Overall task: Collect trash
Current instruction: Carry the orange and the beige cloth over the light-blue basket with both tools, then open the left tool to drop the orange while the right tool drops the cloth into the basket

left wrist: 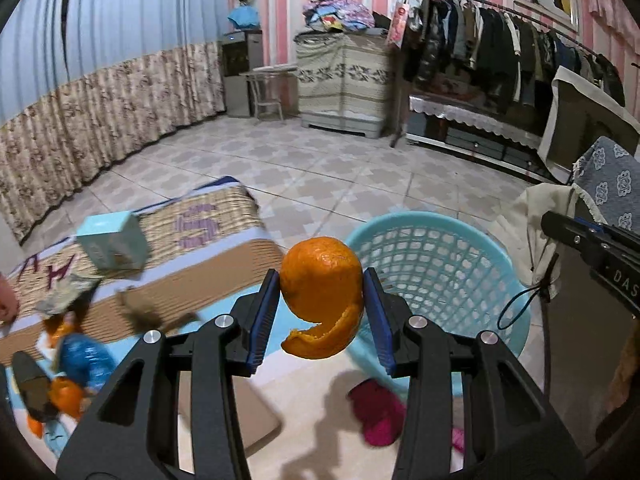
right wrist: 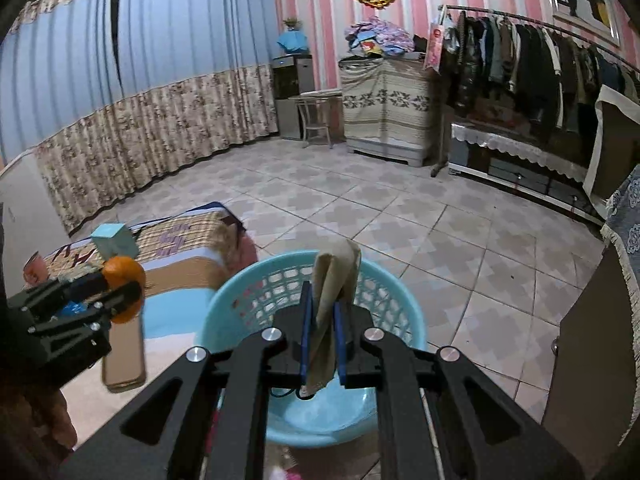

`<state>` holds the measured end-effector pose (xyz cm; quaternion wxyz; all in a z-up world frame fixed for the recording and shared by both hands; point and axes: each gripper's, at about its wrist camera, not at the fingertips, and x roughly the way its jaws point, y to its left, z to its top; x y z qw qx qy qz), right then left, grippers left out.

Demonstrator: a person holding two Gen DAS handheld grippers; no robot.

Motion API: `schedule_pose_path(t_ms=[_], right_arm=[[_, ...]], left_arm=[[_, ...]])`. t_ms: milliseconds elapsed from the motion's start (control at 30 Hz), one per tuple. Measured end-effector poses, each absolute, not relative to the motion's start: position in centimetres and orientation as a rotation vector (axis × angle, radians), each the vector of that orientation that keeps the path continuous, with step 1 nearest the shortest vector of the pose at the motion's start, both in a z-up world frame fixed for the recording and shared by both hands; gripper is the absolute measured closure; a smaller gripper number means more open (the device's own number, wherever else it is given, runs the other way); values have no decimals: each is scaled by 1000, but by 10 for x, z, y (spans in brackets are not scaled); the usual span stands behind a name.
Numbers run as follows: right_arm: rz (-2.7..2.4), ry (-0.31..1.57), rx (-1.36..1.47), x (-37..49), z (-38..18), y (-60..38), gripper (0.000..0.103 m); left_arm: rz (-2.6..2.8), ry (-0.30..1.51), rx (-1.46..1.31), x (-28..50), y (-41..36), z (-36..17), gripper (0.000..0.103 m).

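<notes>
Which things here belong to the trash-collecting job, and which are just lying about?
Job:
- orange peel, held in left gripper
- brown paper, held in right gripper
- blue basket
- blue wrapper on the bed

Lying about:
- clothes rack
- teal box
- pink slipper

Both wrist fisheyes angled down, close over blue basket, sharing bed, floor, clothes rack
</notes>
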<state>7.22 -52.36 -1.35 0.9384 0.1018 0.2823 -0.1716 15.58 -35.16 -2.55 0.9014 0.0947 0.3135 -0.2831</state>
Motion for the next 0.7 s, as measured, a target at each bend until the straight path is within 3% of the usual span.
schedule_pose_path(t_ms=[333, 467, 700], right_arm=[[-377, 585, 266, 80, -30, -554, 93], [-379, 593, 266, 82, -34, -555, 93], [-377, 607, 244, 86, -39, -546, 93]], left_arm=[[-631, 668, 233, 166, -404, -39, 58], [-614, 651, 215, 174, -408, -34, 33], [-534, 591, 223, 178, -387, -18, 16]])
